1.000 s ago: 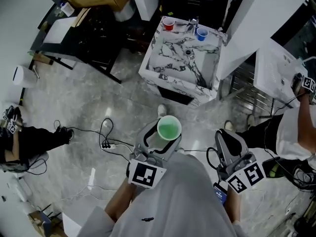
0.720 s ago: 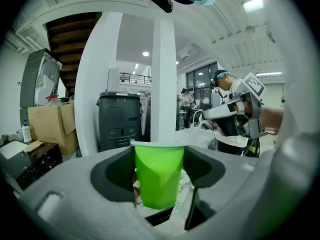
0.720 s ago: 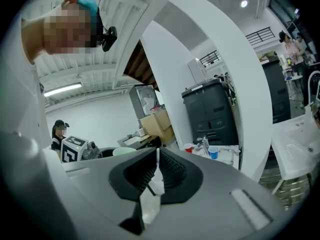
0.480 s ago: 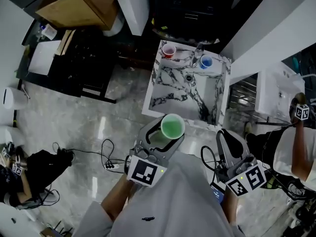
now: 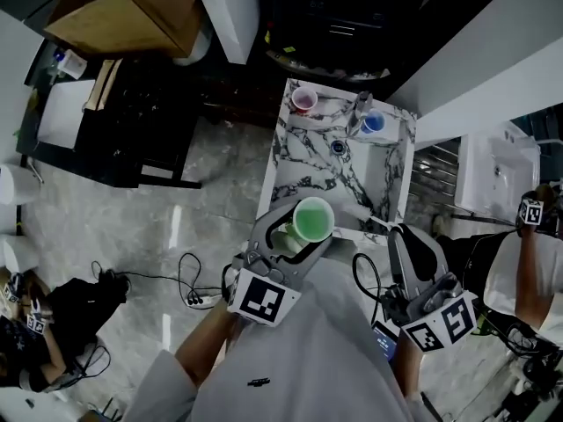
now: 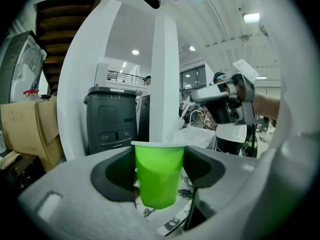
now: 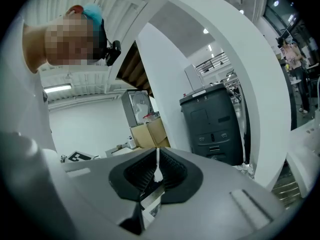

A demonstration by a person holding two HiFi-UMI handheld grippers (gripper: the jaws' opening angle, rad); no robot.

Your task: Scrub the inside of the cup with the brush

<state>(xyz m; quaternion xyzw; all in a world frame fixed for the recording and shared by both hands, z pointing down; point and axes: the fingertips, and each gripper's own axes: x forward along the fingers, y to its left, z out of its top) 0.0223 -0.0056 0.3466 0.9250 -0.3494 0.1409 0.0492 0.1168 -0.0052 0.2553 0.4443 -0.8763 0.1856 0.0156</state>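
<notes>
"Green plastic cup [image 6: 159, 173]: where does it sit?"

"Between the jaws of the left gripper [image 6: 160, 180], which are clamped on its sides. It stands upright with its mouth up, and its base hangs free below the dark pads."

"And from the head view?"

"The same cup [image 5: 311, 219] shows its open mouth at the tip of the left gripper [image 5: 297, 232], held close in front of the person's body. It is just over the near edge of a white, marble-patterned sink unit [image 5: 303, 176]."

"What about the other tongs?"

"The right gripper [image 7: 156, 173] has its ribbed jaws pressed together, with only a thin bright slit between them. In the head view it [image 5: 406, 246] is held beside the left one, apart from the cup."

"Anything on the sink unit?"

"A pink cup [image 5: 304, 101] and a blue cup [image 5: 373, 123] stand at its far edge, well apart from the green one. I cannot pick out a brush."

"And around it?"

"A brown cardboard box [image 5: 123, 16] sits far to the left, and a dark grey bin [image 6: 112, 118] stands behind the cup in the left gripper view."
</notes>
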